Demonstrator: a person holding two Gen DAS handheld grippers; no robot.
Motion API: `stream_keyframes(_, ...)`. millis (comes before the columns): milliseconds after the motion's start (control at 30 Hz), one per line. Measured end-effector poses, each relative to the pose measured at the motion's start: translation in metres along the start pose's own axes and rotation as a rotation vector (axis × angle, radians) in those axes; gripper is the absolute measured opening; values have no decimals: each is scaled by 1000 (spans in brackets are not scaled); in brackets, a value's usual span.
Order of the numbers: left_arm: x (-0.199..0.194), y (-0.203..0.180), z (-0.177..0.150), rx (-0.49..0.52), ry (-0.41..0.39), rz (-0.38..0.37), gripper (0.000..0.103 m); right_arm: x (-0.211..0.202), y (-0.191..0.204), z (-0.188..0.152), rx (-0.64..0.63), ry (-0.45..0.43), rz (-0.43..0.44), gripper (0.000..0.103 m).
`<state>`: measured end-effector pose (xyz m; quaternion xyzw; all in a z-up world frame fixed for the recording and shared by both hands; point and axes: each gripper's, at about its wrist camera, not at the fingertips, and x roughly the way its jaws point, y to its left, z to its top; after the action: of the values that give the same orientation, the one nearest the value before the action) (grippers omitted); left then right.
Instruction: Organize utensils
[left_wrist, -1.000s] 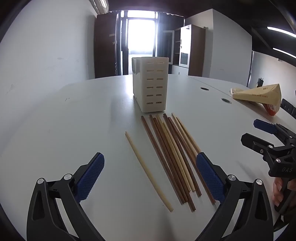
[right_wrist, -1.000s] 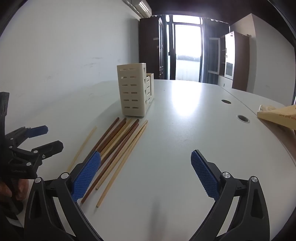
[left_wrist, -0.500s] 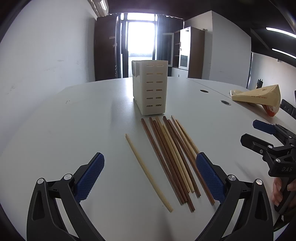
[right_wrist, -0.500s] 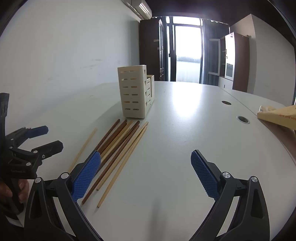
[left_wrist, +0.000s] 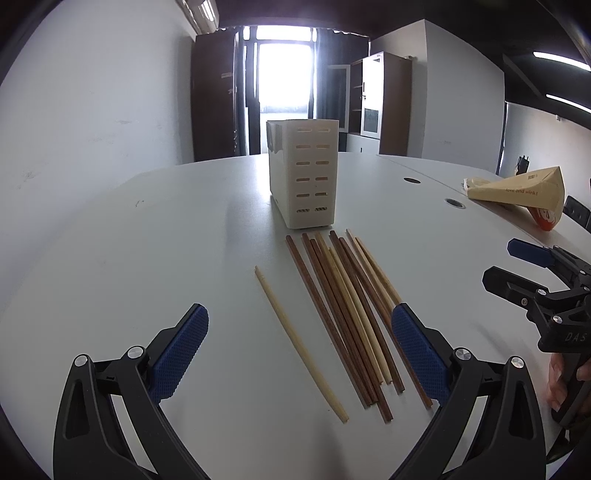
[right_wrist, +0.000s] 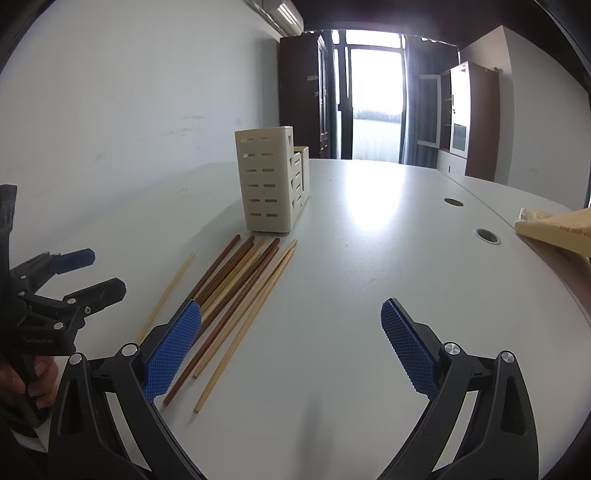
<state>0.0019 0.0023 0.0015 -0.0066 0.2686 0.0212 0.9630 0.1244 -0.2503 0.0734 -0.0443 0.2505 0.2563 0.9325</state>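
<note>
A cream slotted utensil holder (left_wrist: 303, 177) stands upright on the white table (left_wrist: 147, 240); it also shows in the right wrist view (right_wrist: 269, 184). Several brown and pale chopsticks (left_wrist: 351, 317) lie bunched in front of it, also in the right wrist view (right_wrist: 236, 291). One pale chopstick (left_wrist: 299, 339) lies apart to their left. My left gripper (left_wrist: 299, 354) is open and empty, above the near ends of the chopsticks. My right gripper (right_wrist: 291, 347) is open and empty, to the right of the bunch; it shows at the right edge of the left wrist view (left_wrist: 532, 273).
A tan paper bag (left_wrist: 517, 190) lies at the table's far right, also in the right wrist view (right_wrist: 554, 232). Cable holes (right_wrist: 487, 235) sit in the tabletop. Cabinets and a bright door stand behind. The left gripper shows at the left of the right wrist view (right_wrist: 77, 277).
Both views have tilted down slightly, so the holder and chopsticks sit a little lower in the frames. Both grippers stay open and empty.
</note>
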Motion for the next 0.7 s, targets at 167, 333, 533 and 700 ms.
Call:
stream_keyframes(167, 1, -1, -1, 4, 6, 1, 97, 0, -1, -1, 5, 3, -4, 99)
stream_keyframes(333, 1, 1, -2, -7, 11, 1, 97, 0, 0, -1, 4, 3, -6, 99)
stream_keyframes(533, 1, 1, -2, -5, 15, 4, 97, -1, 0, -2, 5, 5, -5, 99)
stream_keyframes(700, 0, 1, -3, -8, 18, 6, 97, -1, -1, -2, 5, 6, -6, 99)
